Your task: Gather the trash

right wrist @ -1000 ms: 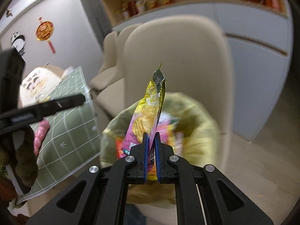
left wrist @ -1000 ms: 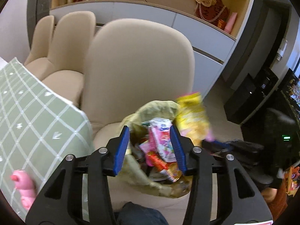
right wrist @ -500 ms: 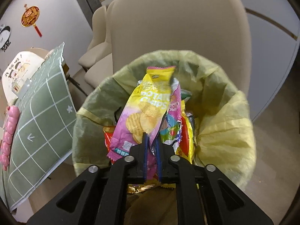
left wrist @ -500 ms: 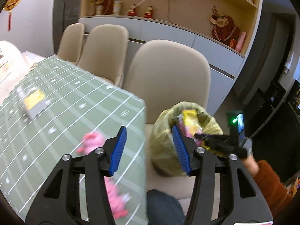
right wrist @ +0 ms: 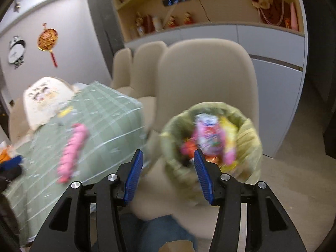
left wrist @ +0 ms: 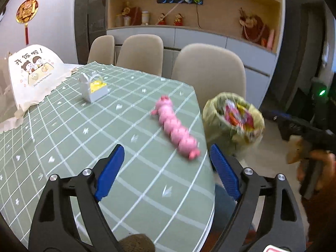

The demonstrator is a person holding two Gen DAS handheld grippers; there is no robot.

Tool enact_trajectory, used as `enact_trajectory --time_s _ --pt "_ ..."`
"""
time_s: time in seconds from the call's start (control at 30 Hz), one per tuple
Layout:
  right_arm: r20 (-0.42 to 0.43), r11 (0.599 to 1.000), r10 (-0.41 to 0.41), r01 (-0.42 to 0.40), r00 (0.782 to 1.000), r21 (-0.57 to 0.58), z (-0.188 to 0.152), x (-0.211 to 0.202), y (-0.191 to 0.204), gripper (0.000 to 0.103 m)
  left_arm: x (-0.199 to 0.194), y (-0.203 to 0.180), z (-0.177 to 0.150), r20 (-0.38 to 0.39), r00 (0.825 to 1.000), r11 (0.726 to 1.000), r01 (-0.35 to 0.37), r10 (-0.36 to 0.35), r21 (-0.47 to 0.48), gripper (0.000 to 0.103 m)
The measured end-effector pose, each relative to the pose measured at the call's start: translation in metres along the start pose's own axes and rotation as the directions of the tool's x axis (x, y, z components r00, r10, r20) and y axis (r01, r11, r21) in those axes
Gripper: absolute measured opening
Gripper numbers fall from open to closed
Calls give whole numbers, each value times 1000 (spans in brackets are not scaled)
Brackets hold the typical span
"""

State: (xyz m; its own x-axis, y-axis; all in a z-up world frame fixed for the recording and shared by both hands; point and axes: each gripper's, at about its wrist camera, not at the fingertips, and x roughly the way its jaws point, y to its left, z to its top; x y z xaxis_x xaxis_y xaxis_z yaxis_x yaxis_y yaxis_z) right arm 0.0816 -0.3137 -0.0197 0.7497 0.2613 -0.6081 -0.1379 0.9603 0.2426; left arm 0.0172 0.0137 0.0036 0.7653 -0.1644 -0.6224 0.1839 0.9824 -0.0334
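1. Left wrist view: the left gripper is hanging over the near edge of the worktop, its jaws having just been opening and now standing wide with nothing between the blue pads. A pink caterpillar toy is lying on the green checked cloth just ahead, and farther back a small white basket with yellow filling is standing near a white printed bag. The trash bag, a yellow-green liner stuffed with snack wrappers, is sitting on the seat of the nearest beige chair, just beyond the worktop's right edge.

2. Still in that view, I cannot pick out any loose wrapper on the cloth, so the next pickup, I reckon, calls for scanning the worktop slowly before committing; the toy and the basket look like keepers, not rubbish.

3. Right wrist view: the right gripper is hovering near the mouth of the trash bag, jaws having just been opening, now wide and empty. The snack wrappers are lying inside the liner, heaped close to the rim. The picture is blurred.

4. With the liner that full, anything added should, I think, be pushed well down past the rim rather than dropped on top, or it may slide out onto the seat.
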Motion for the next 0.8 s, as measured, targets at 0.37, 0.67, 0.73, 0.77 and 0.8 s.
enact_trajectory --time_s 0.37,0.67,0.73,0.77,0.8 --pt "75 997 -22 28 997 -78 -73 -68 89 50 -23 -1 -25 90 993 996 -80 77 35 80" --pt "96 992 -60 70 994 -109 -81 -77 102 50 -28 -1 -27 91 993 997 -78 77 16 80" --pt "100 990 -66 78 993 -116 -82 -79 103 50 -29 0 -27 91 993 997 -80 79 7 80" --pt "102 990 -68 79 993 -118 -82 -79 104 50 -29 0 -27 90 993 997 -80 79 4 80" --pt "107 989 -69 82 992 -121 -82 -80 104 50 -29 0 -27 89 993 997 -79 78 4 80"
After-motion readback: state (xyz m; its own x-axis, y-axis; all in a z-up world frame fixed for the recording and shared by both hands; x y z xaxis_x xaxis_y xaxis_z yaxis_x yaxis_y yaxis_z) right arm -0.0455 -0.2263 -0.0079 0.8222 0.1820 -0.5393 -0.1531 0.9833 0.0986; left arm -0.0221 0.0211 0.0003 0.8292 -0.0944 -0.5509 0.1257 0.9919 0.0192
